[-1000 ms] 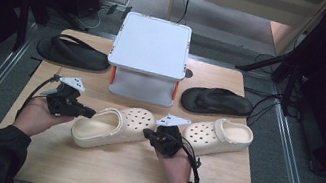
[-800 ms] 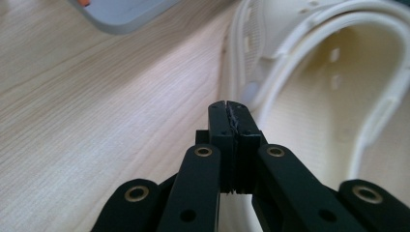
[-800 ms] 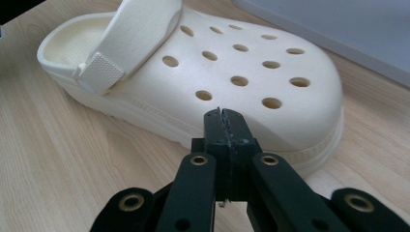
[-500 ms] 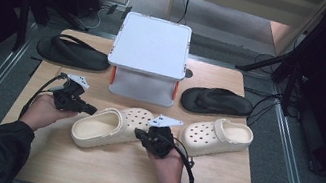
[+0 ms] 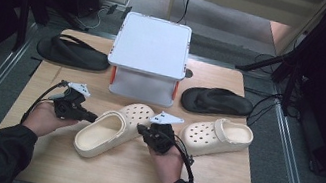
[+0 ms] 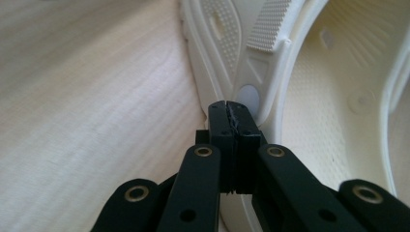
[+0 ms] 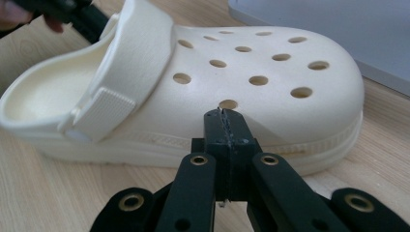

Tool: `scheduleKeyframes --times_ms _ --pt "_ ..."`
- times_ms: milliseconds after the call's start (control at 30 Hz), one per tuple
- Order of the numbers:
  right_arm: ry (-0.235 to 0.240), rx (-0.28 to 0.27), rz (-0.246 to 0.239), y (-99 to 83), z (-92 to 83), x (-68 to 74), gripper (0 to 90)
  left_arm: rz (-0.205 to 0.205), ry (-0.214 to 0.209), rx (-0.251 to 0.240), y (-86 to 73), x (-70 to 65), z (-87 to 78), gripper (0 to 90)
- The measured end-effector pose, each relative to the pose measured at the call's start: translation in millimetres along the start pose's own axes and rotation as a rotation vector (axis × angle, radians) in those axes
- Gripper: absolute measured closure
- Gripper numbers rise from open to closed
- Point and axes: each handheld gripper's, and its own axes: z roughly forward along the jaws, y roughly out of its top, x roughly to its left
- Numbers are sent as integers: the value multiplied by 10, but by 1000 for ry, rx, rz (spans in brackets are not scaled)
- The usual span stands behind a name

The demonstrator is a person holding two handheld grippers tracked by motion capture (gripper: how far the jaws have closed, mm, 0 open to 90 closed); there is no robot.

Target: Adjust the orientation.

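The left gripper (image 5: 91, 117) and the right gripper (image 5: 140, 129) both have jaws pressed together with nothing between them. They point at the near clog (image 5: 111, 130), one from each side. It is cream, with round holes on top and a heel strap, lying on the wooden table (image 5: 135, 178). There are two clogs, two black sandals and one white box (image 5: 149, 56).

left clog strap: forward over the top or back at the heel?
Forward. The strap arches over the clog just behind the holes; the heel opening is bare.
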Motion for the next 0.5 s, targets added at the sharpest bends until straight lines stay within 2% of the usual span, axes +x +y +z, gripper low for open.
scheduleKeyframes --times_ms 200,367,500 --pt "-6 4 -2 65 51 -50 900 26 -23 -23 17 -166 6 900" --pt "-20 2 -1 108 93 -69 900 21 -35 -33 7 -218 38 900" --pt "-21 1 4 144 130 -86 900 29 -35 -19 17 -250 68 900"
